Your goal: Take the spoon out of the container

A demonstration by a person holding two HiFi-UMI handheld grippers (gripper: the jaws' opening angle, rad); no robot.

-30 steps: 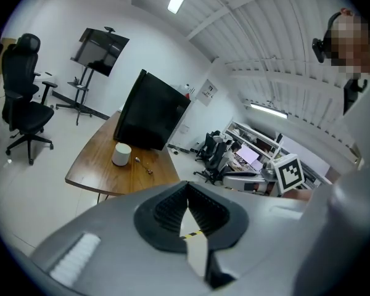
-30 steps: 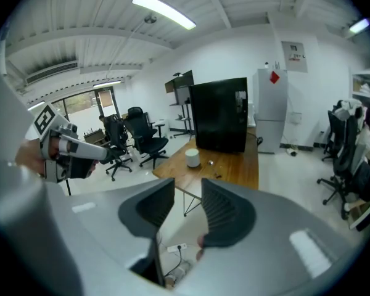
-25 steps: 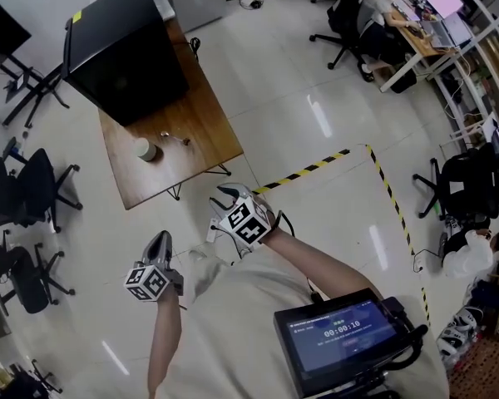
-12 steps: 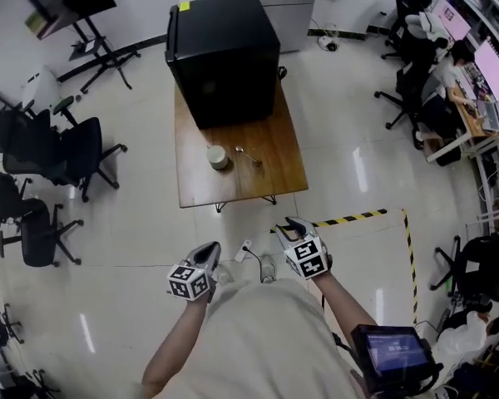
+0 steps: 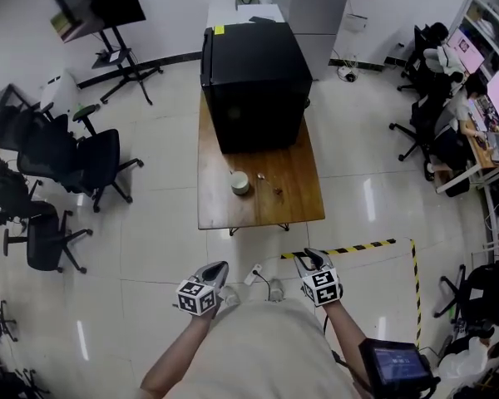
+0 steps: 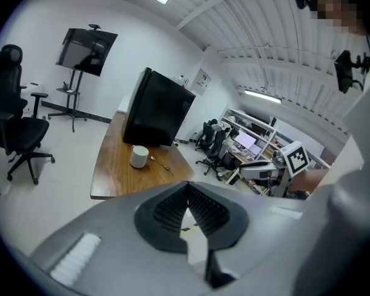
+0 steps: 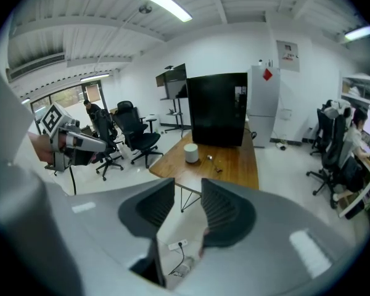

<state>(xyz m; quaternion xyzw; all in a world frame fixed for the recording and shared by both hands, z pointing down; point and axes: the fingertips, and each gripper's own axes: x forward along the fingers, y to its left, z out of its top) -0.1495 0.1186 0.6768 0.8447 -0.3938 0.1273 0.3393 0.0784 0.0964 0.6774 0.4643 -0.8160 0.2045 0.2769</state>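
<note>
A white cup-like container (image 5: 239,183) stands on the wooden table (image 5: 220,214), in front of a black cabinet (image 5: 254,86). The spoon (image 5: 271,184) lies flat on the tabletop just right of the cup, not inside it. The cup (image 7: 191,153) and the spoon (image 7: 214,164) also show small and far off in the right gripper view. Both grippers hang over the floor, well short of the table's near edge. My left gripper (image 5: 217,268) has its tips together with nothing in them. My right gripper (image 5: 309,258) stands open and empty.
Black office chairs (image 5: 62,160) stand left of the table. Yellow-black floor tape (image 5: 341,248) runs near its front right corner. A power strip (image 5: 254,273) and a bottle lie on the floor between the grippers. People sit at desks (image 5: 474,131) far right.
The head view has swung round, so the table now sits straight ahead in mid-frame. Both grippers have come level, side by side, at the bottom of the view.
</note>
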